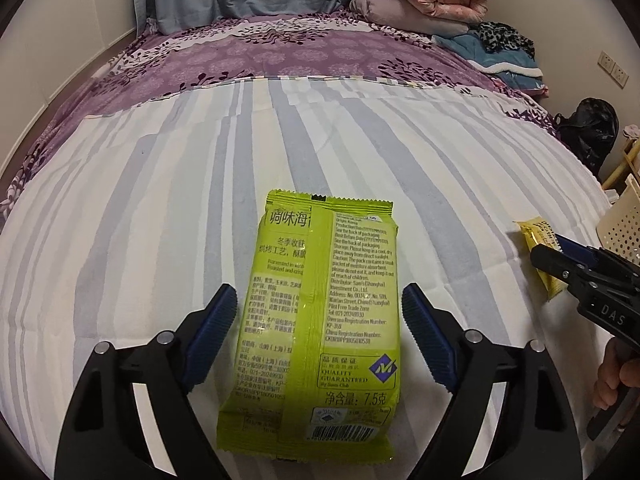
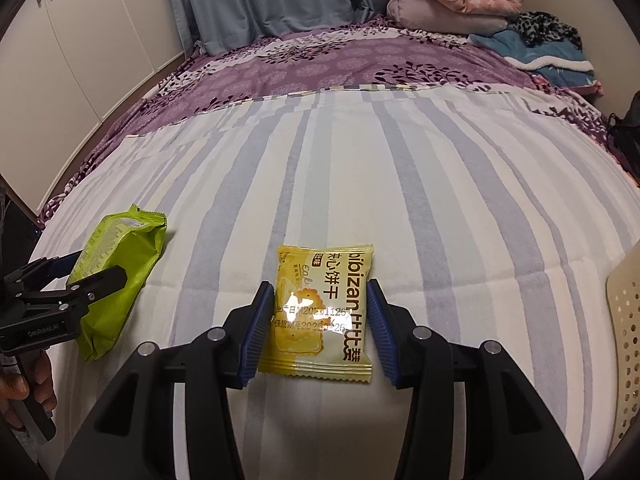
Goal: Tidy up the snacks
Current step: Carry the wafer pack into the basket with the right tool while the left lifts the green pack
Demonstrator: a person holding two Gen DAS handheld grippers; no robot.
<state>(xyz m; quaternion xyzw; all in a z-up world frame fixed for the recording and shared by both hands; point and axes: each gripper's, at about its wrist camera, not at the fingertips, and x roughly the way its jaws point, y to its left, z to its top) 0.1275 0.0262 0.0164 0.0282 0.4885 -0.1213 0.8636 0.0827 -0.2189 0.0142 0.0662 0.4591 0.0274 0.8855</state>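
A lime-green snack packet [image 1: 352,280] lies back side up on the striped sheet [image 1: 160,220], lengthwise between the fingers of my left gripper [image 1: 318,300]. That gripper is open, with a narrow gap between each blue pad and the packet. From the right wrist view the same packet [image 2: 120,256] and left gripper [image 2: 86,270] show at the left. My right gripper [image 2: 320,308] is shut on a yellow biscuit packet [image 2: 320,276], pads pressing its two long edges. The left wrist view shows that right gripper [image 1: 546,248] and yellow packet [image 1: 534,232] at the right edge.
A cream perforated basket [image 2: 628,320] stands on the bed at the far right, also the basket [image 1: 624,224]. Folded bedding and clothes [image 2: 460,4] are piled at the back on a purple floral cover. White wardrobe doors [image 2: 80,40] line the left; a black bag [image 1: 588,128] sits beyond the bed.
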